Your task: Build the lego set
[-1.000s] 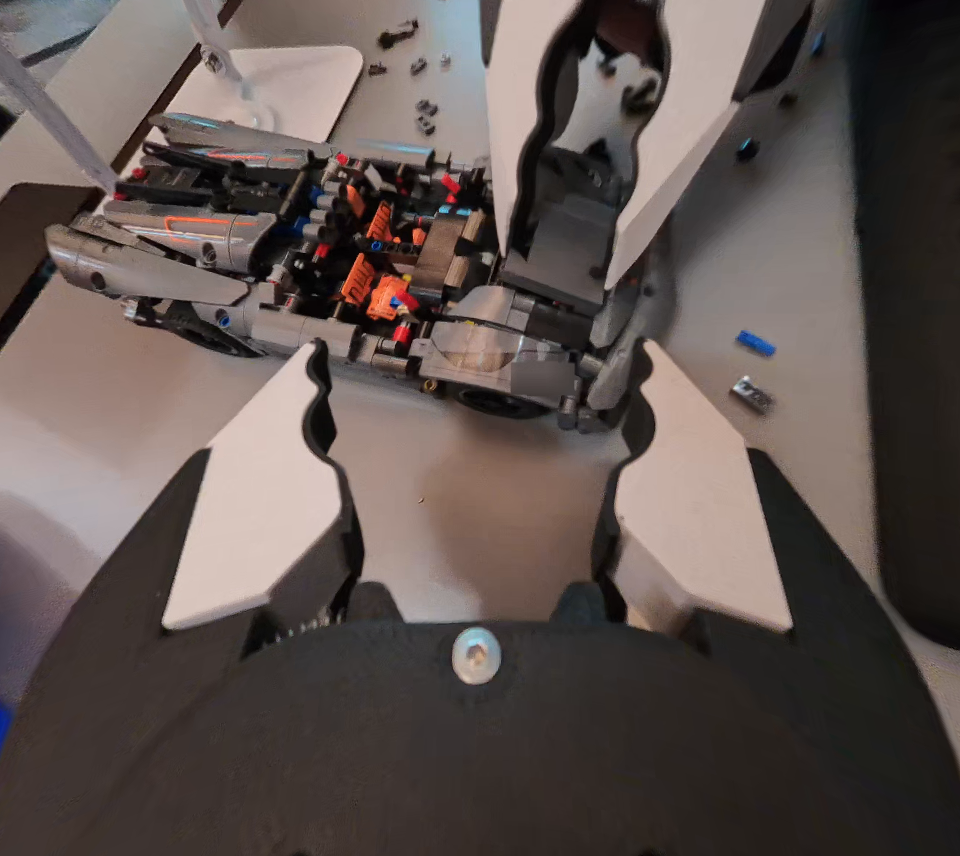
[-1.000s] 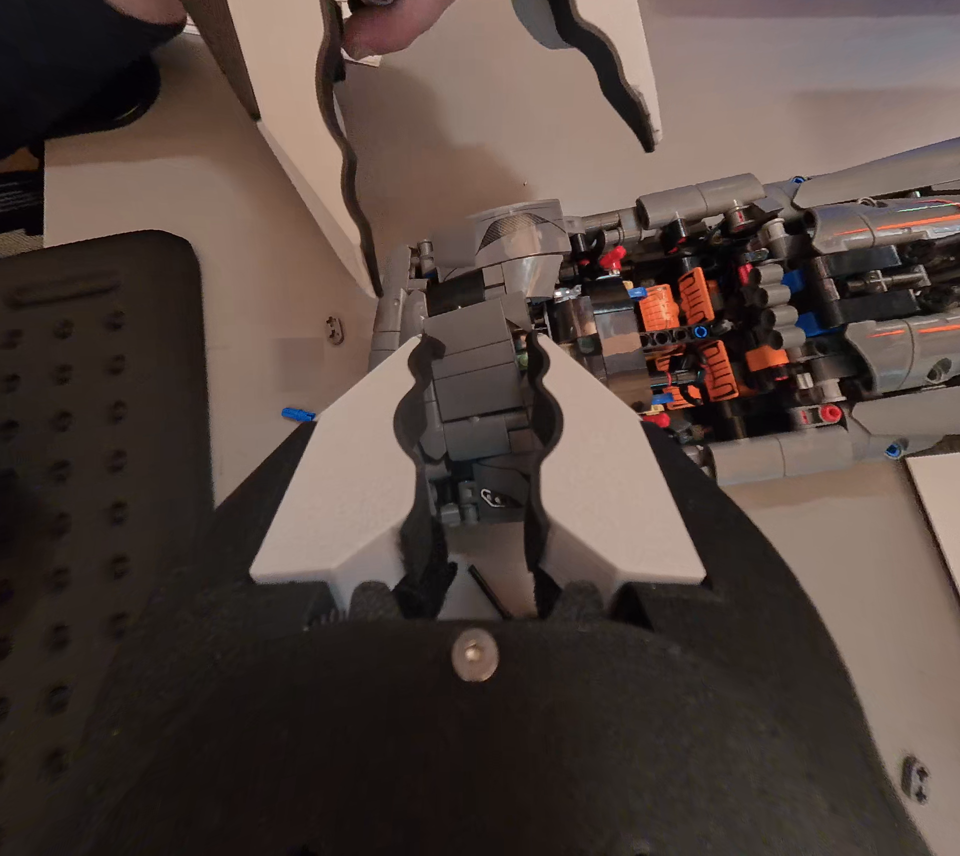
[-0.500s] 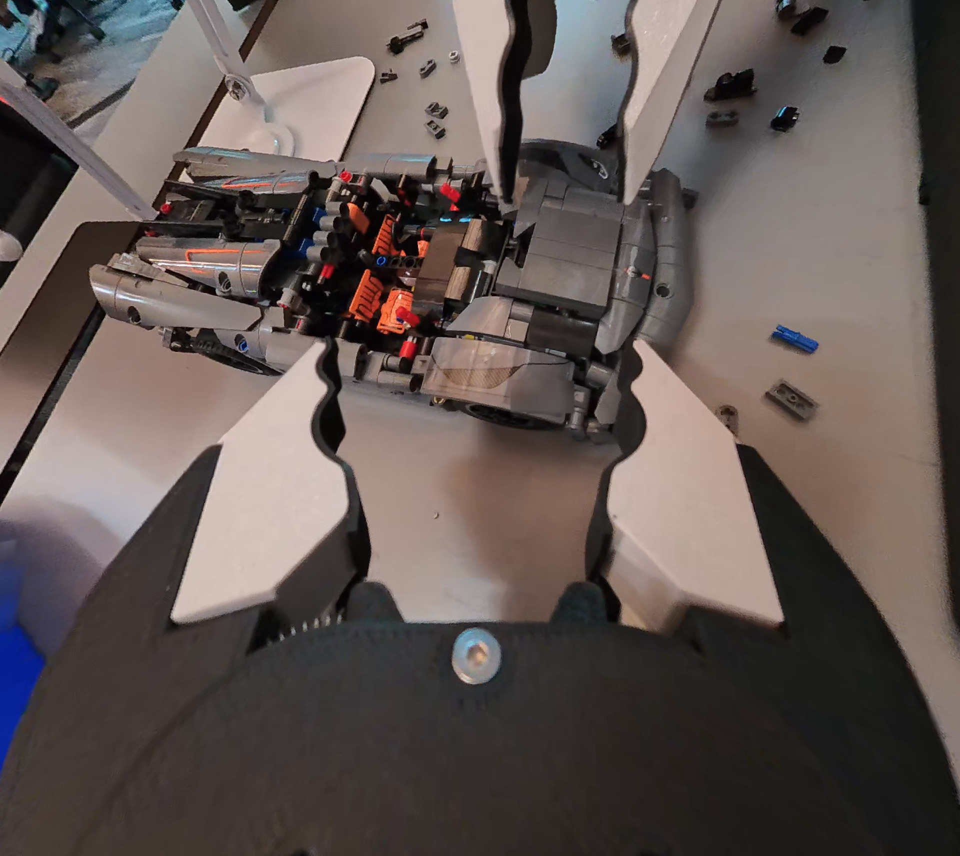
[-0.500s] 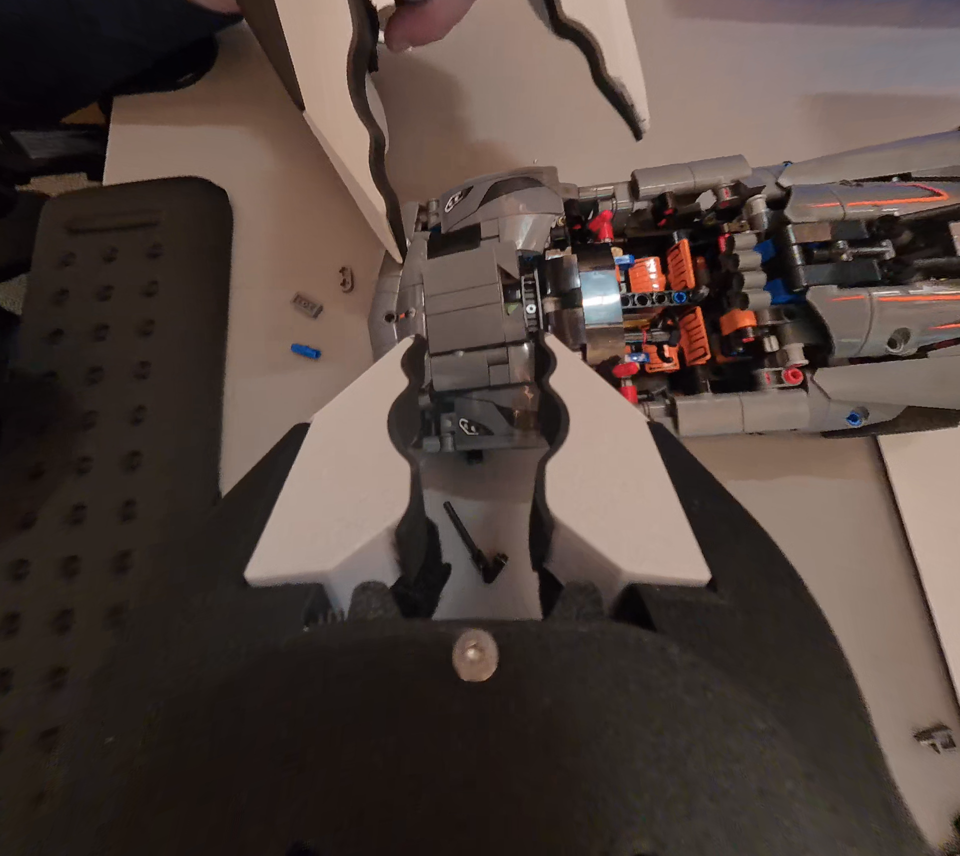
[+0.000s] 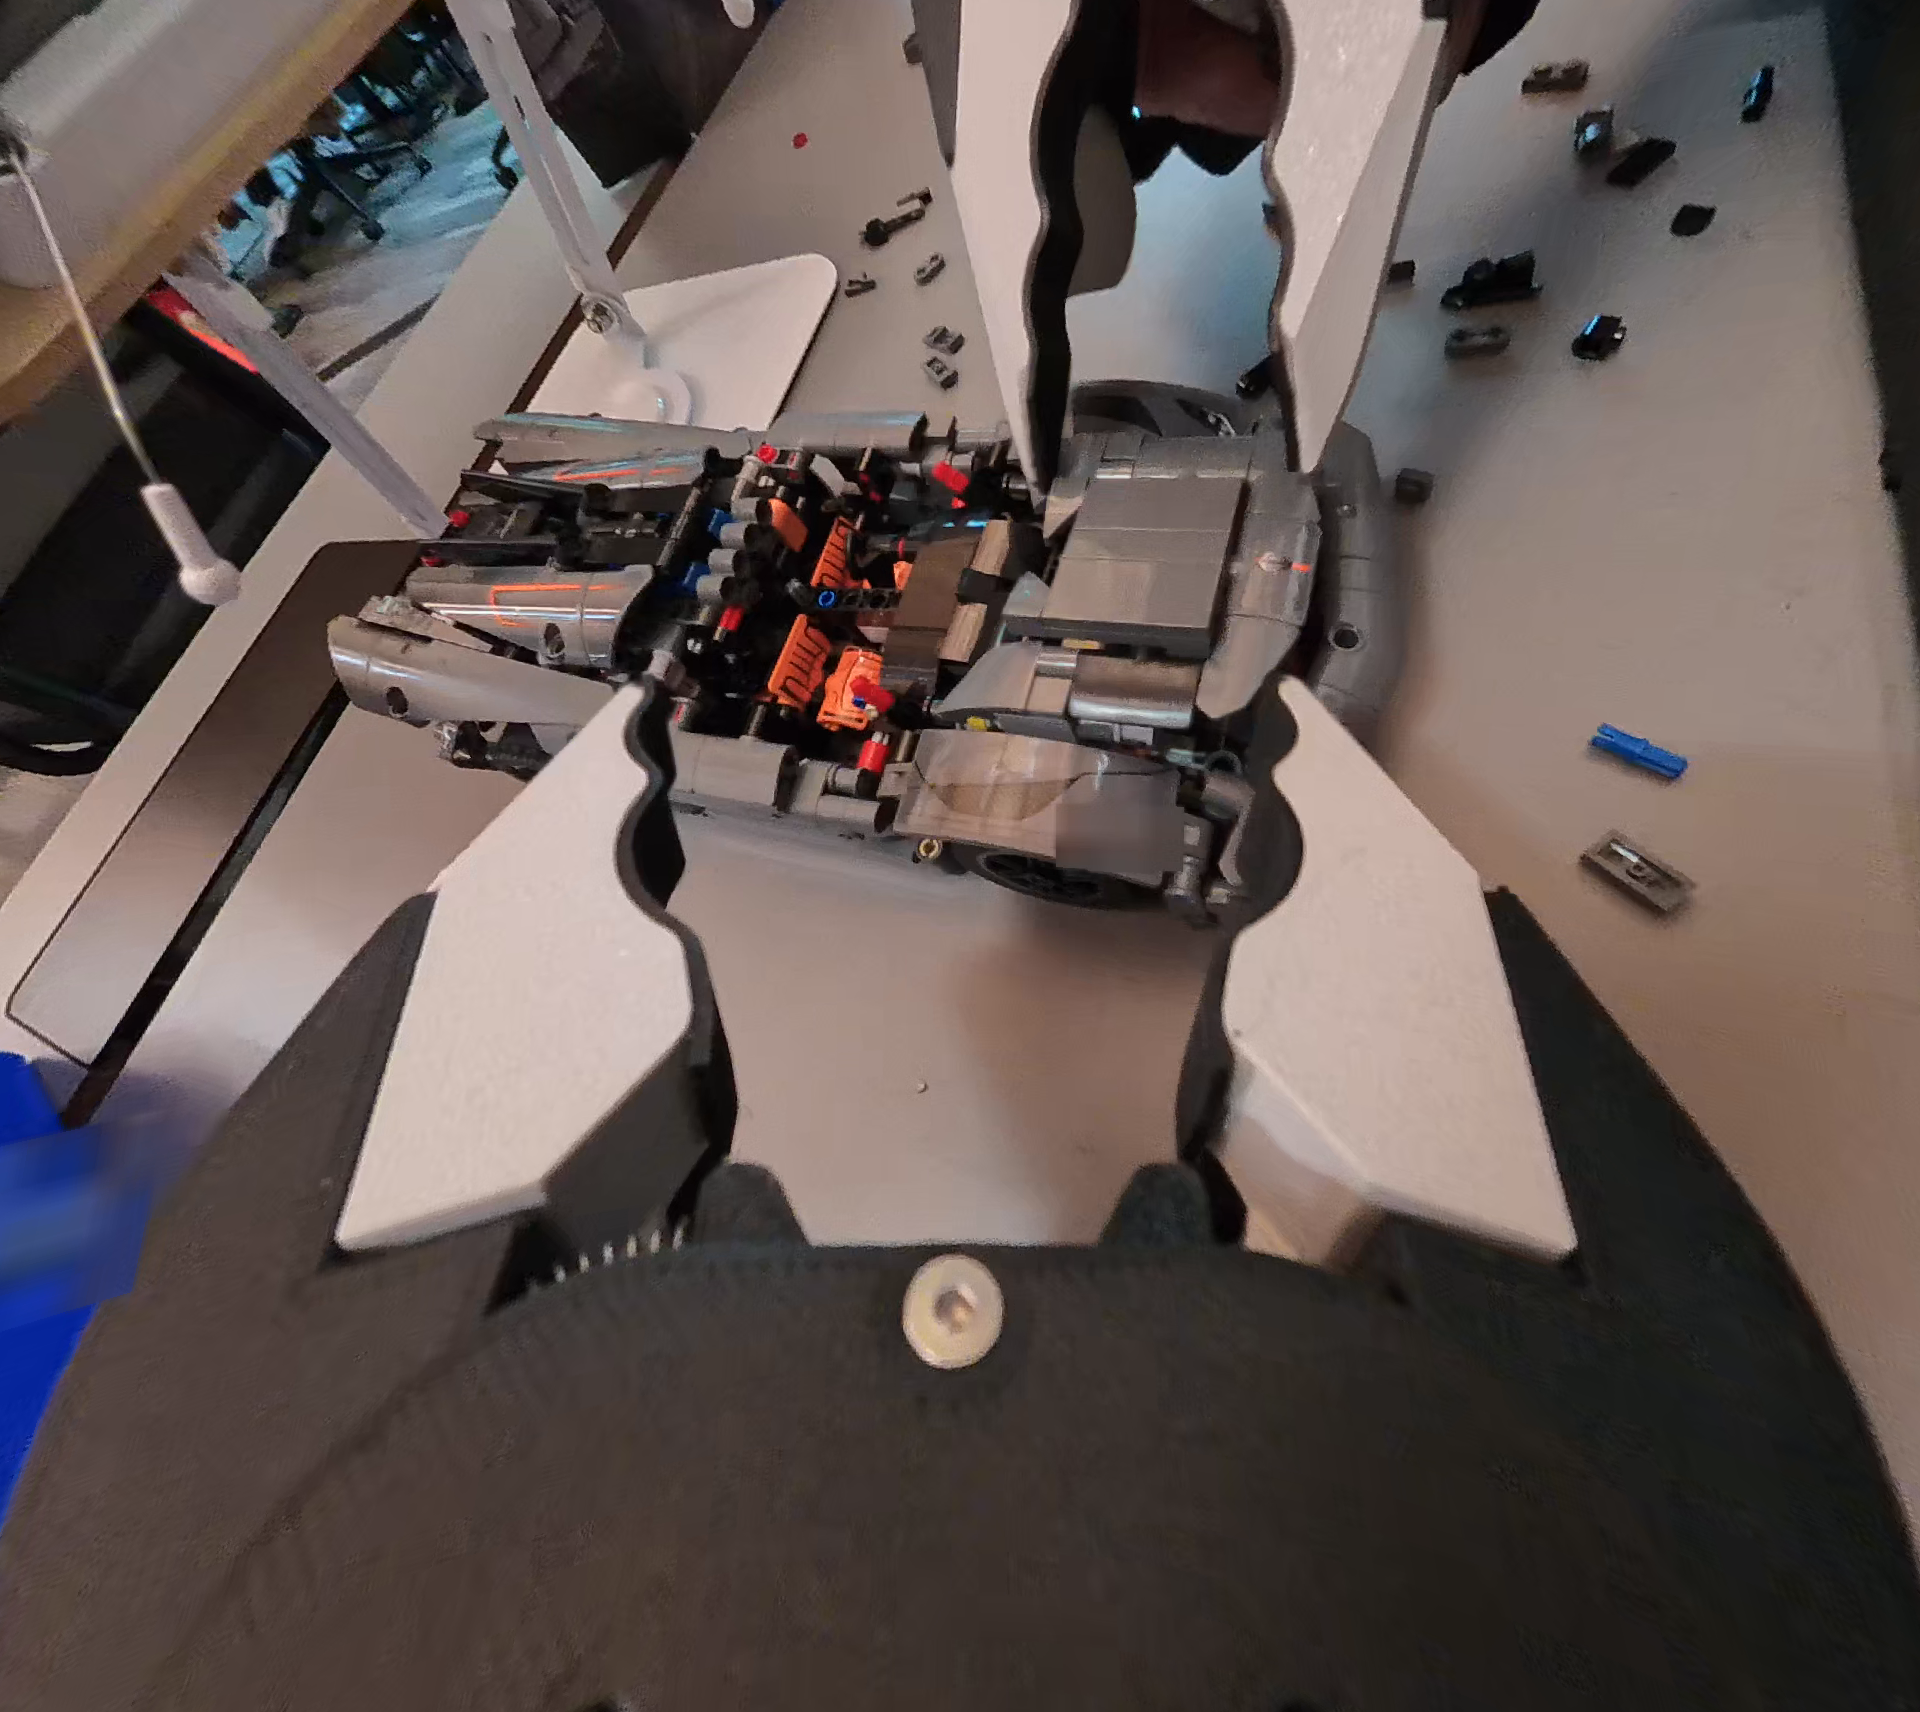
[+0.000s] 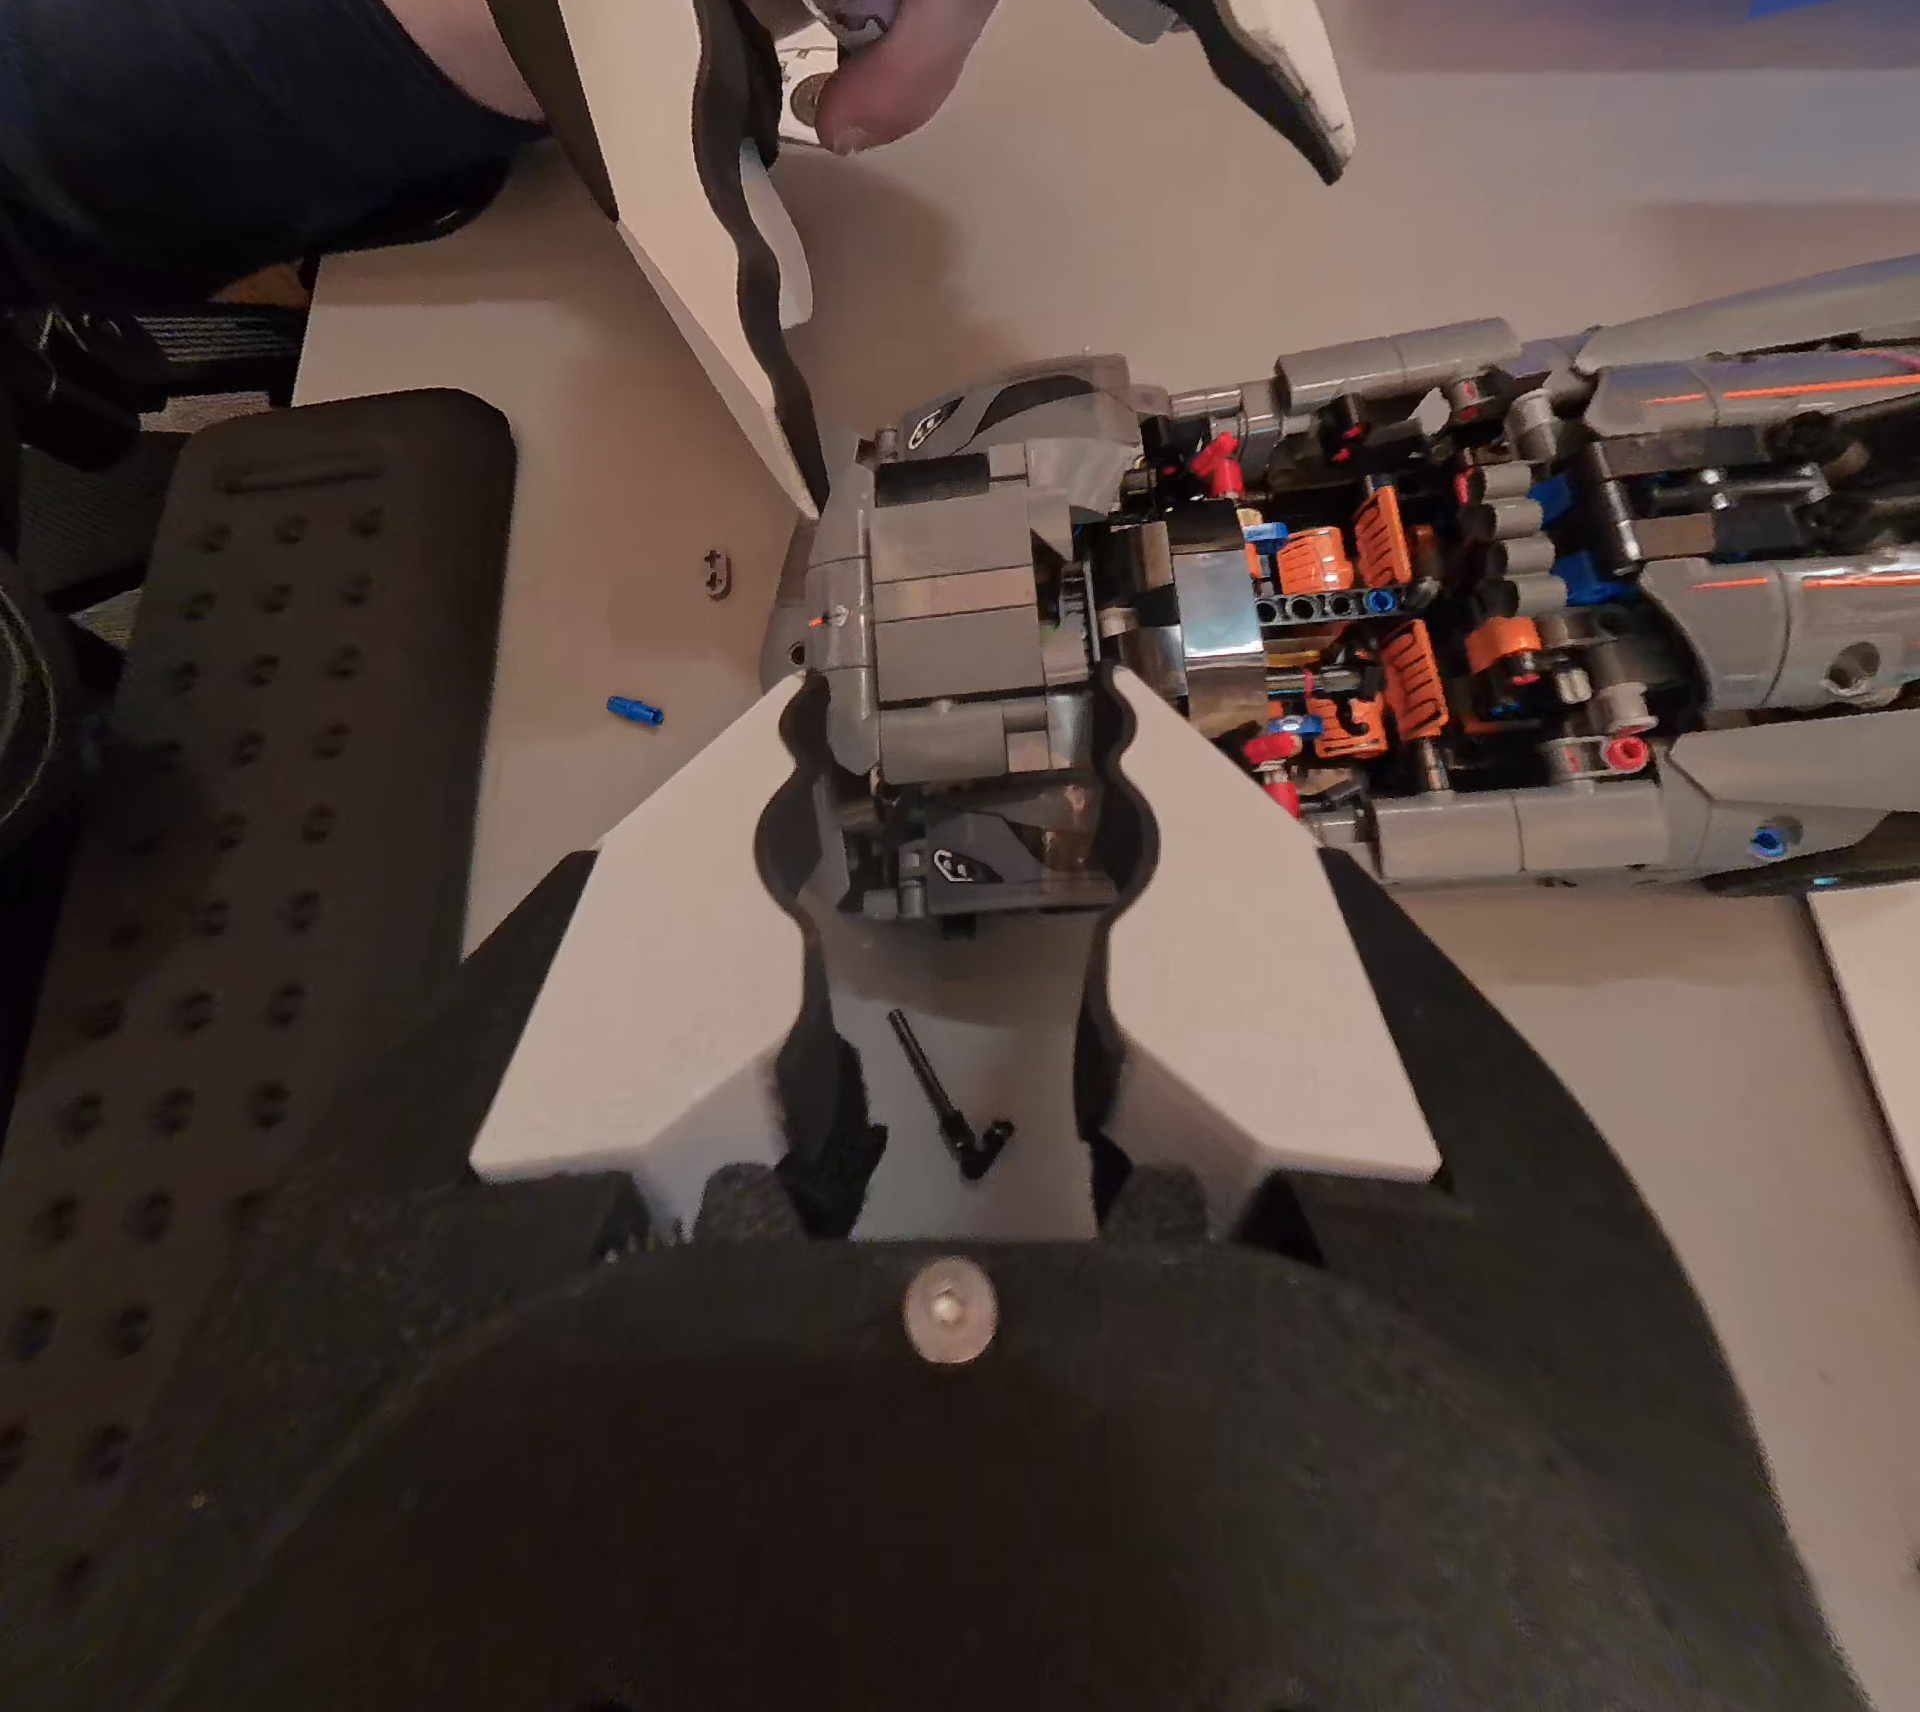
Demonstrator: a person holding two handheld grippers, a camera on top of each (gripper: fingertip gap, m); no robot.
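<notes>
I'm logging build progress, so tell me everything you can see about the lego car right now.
The lego car is a half-built dark grey model lying lengthwise on the pale table. Its middle is open, showing orange, red, blue and black parts; long grey panels with orange stripes form one end. The right gripper straddles the smooth-tiled blocky end; the left gripper is open beside it.

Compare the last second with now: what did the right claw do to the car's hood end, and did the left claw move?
The right claw drew back and widened: a second ago it clamped the lego car at the grey hood block, now it only straddles it, jaws apart. The left claw stayed open, holding nothing. The car remains on the table.
</notes>
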